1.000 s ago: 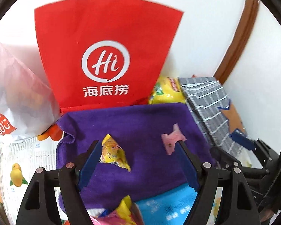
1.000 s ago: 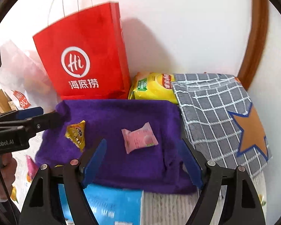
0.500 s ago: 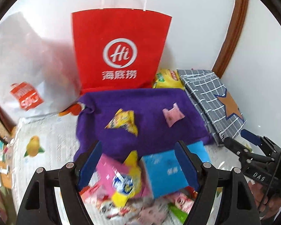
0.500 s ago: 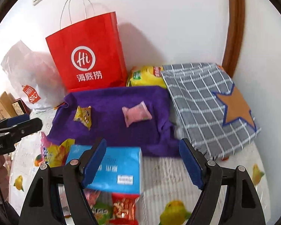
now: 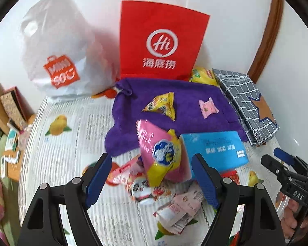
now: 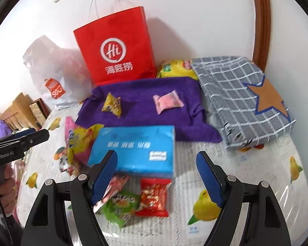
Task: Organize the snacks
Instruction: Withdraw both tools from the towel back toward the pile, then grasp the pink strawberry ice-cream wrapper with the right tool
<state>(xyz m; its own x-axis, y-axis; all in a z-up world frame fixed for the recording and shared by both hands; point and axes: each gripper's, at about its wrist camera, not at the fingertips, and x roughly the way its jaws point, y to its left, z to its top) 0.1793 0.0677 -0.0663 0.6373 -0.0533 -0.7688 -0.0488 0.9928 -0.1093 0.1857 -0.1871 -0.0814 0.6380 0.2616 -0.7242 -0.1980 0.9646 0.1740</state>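
Observation:
A purple towel (image 5: 186, 100) (image 6: 141, 98) lies against the wall with a yellow triangular snack (image 5: 161, 105) (image 6: 112, 105) and a pink candy packet (image 5: 208, 108) (image 6: 167, 102) on it. In front of it sit a blue tissue pack (image 5: 215, 149) (image 6: 135, 147), a pink-and-yellow snack bag (image 5: 162, 153) (image 6: 80, 139) and several small snack packets (image 5: 174, 207) (image 6: 152, 196). My left gripper (image 5: 152, 176) hangs open above the snack pile. Over the red and green packets my right gripper (image 6: 157, 174) is open too. Neither holds anything.
A red paper bag (image 5: 162, 39) (image 6: 117, 47) and a white plastic bag (image 5: 59, 57) stand at the wall. A yellow chip bag (image 6: 174, 68) and a grey checked cloth with an orange star (image 6: 244, 98) lie at the right. The tablecloth (image 5: 71, 143) has a lemon print.
Both grippers have pulled back from the purple towel toward the near side, so the snack pile and blue tissue pack have come into view. Both stayed open.

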